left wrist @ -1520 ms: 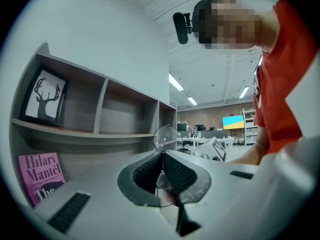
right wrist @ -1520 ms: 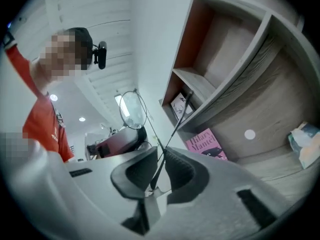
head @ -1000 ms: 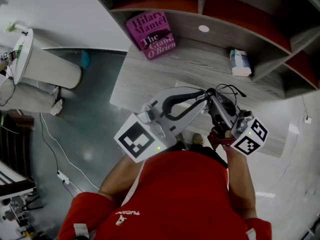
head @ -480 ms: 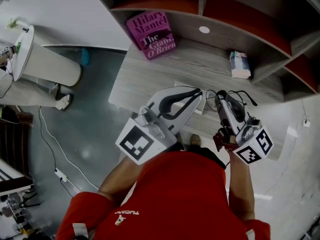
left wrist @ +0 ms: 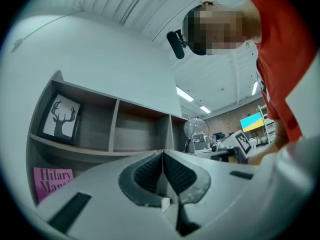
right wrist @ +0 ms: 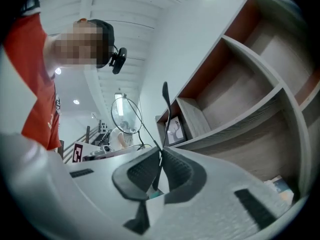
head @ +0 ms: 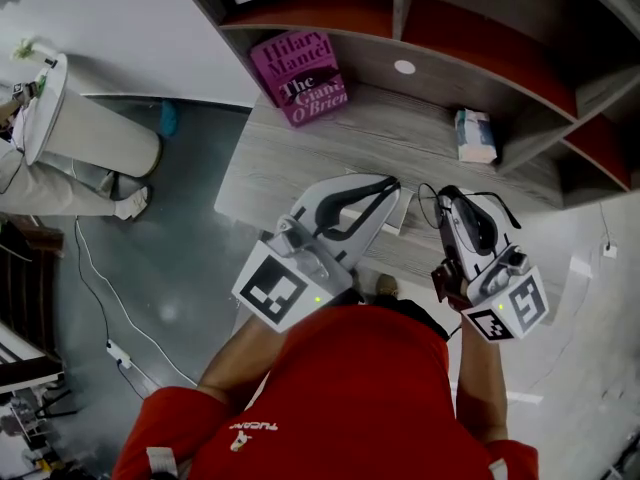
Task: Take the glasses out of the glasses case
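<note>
The right gripper (right wrist: 161, 156) has its jaws pinched on one arm of the thin black wire-framed glasses (right wrist: 165, 96), holding them above the grey wooden desk (head: 330, 148). The left gripper (left wrist: 163, 159) is closed and empty. The glasses appear to be out; the case cannot be identified.

We're wearing a red shirt (head: 350, 388) with small white lettering (head: 255, 426) at lower left of the head view, too tiny for us to read. The left gripper (head: 395, 181) and right gripper (head: 445, 193) are pale grey shells with black ribbed pads. Each carries a white cube (head: 283, 288) with black square markers, and a green light (head: 317, 297) glows beside the left one's.
</note>
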